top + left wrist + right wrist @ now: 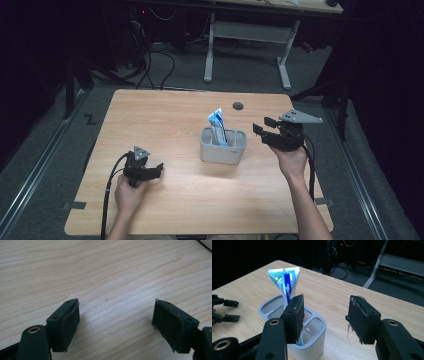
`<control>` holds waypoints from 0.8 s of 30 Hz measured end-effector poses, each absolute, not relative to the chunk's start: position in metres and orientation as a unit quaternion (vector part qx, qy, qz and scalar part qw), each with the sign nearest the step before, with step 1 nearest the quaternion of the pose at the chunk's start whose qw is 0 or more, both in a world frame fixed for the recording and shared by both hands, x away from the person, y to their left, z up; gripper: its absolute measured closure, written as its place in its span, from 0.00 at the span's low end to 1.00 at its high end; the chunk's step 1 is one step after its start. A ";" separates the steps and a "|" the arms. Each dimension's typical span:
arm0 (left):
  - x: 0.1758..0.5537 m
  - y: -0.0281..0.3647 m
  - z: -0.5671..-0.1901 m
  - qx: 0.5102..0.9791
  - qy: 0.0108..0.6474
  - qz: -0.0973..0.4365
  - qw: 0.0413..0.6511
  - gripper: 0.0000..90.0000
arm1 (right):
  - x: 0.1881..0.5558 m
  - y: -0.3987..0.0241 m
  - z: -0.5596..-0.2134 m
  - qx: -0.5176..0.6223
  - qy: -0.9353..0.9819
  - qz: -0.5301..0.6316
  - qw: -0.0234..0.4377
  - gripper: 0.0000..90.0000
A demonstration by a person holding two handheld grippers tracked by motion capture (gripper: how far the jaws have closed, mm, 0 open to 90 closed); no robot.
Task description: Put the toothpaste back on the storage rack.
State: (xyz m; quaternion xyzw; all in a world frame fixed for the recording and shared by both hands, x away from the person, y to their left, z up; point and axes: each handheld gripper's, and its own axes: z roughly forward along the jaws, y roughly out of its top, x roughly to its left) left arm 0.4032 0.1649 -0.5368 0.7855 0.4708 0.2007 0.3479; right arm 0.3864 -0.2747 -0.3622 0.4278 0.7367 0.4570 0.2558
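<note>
Toothpaste tube (217,126) already stands in the grey holder (223,146); left gripper (159,169) and right gripper (261,128) both gape empty, nothing obviously left

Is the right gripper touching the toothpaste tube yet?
Apart. In the high view the right gripper sits open beside the holder, bare table between it and the toothpaste tube.

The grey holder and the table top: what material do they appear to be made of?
The grey holder looks like moulded plastic: smooth, matte, with rounded compartment rims. The table top shows pale wood grain with a flat, even sheen, probably laminate or veneer; the pictures cannot tell which.
</note>
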 end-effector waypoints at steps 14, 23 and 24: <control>0.403 0.165 -0.537 0.786 0.471 0.201 0.348 0.25 | 0.378 -0.295 -0.372 0.449 0.723 0.461 0.251 0.52; 0.403 0.165 -0.537 0.786 0.470 0.202 0.347 0.24 | 0.372 -0.305 -0.376 0.459 0.715 0.464 0.252 0.52; 0.403 0.165 -0.537 0.786 0.470 0.201 0.347 0.24 | 0.372 -0.306 -0.377 0.459 0.714 0.465 0.252 0.52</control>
